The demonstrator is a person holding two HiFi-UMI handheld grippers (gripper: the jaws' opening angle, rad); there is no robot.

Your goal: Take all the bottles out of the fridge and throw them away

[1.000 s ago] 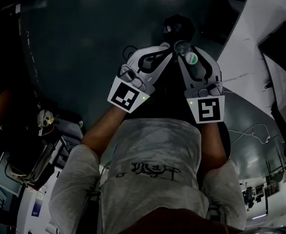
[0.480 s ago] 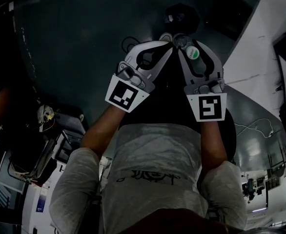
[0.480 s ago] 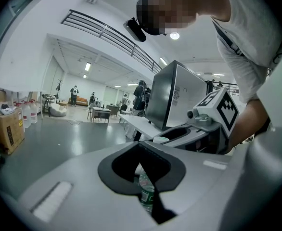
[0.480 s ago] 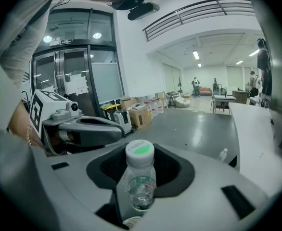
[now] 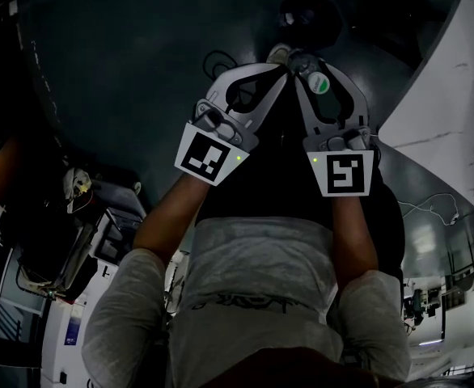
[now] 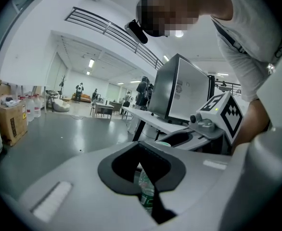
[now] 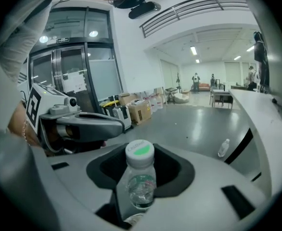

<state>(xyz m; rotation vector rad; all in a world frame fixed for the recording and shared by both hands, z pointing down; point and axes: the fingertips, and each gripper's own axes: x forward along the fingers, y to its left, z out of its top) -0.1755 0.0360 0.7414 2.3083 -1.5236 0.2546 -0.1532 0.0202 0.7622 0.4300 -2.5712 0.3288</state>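
Jaws of the left gripper [image 6: 141,150] were clamped on a green-labelled bottle [image 6: 146,192], seated low in the slit at 6 o'clock of the jaw hollow. At its 3 o'clock, the right gripper [image 7: 140,147] held a white-capped bottle [image 7: 140,189], cap upward. Another bottle [image 7: 223,148] lay on the floor [image 7: 198,124] toward 3 o'clock, well apart.

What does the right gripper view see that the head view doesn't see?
Only the right gripper view: a bottle on the floor and cardboard boxes by the wall. Only the head view: the person's shirt and the marker cube on the right claw. Both: the green-capped bottle gripped in the right claw, plus the left claw.
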